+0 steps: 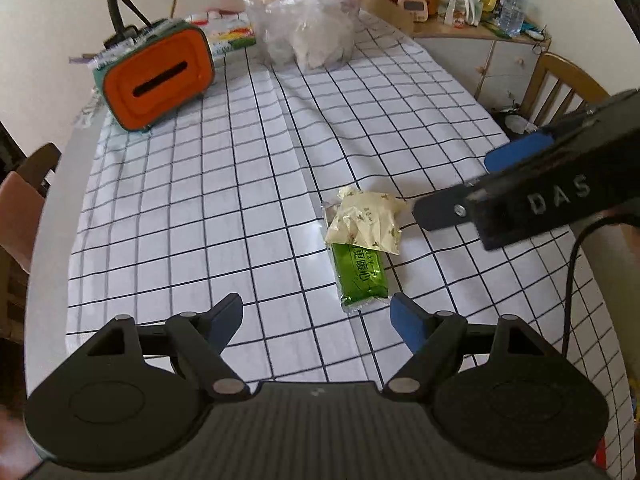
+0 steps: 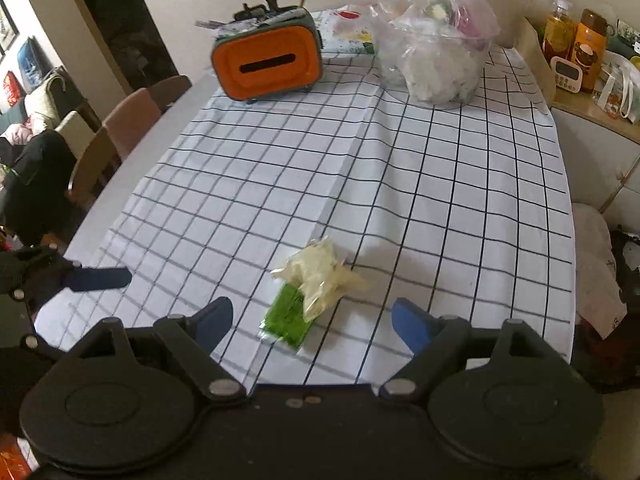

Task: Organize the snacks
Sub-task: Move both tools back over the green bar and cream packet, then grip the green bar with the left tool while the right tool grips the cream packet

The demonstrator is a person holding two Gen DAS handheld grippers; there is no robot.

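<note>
From the left wrist, the left hand-held gripper (image 1: 318, 320) stood wide and held nothing, its blue pads just short of two snack packets on the checked surface (image 1: 200, 208). A green packet (image 1: 363, 276) lay flat with a cream packet (image 1: 366, 220) resting across its far end, so the pair probably had to be separated before sorting. The right hand-held gripper (image 1: 456, 190) reached in from the right, also wide, one finger near the cream packet. Far off stood one orange tissue box (image 1: 158, 76) and one clear plastic bag (image 1: 306, 28) of snacks, likely the store.

From the right wrist, the right hand-held gripper (image 2: 312, 320) was wide and empty, the two packets just ahead between its fingers. One box and one bag again showed at the far edge.
</note>
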